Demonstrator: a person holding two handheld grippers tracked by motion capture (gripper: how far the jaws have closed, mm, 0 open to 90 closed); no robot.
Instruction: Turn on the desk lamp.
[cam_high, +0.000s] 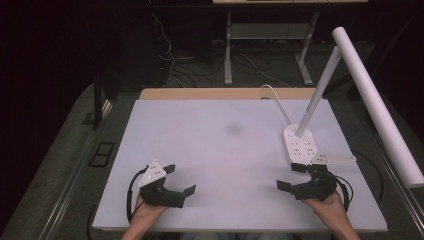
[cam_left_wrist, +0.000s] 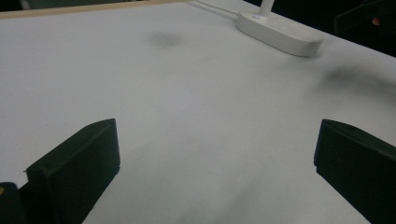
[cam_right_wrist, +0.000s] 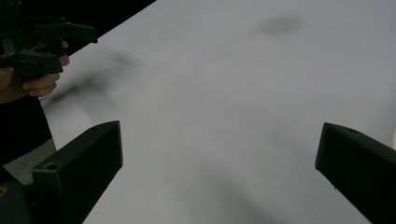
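bench (cam_high: 220, 150) from above: left gripper (cam_high: 181, 179) near front-left corner, right gripper (cam_high: 291, 176) near front-right, both jaws spread, gripping nothing. lamp base (cam_high: 300, 143) by right edge. left gripper view: lamp base far ahead. right gripper view: bare white surface between jaws.

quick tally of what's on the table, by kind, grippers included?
Handheld grippers: 2, the left gripper and the right gripper, both with jaws wide apart and nothing between them.
Desk lamps: 1, a white desk lamp with its base at the table's right side.
Dark smudges on the white table: 1, the smudge near the middle.
Total: 4
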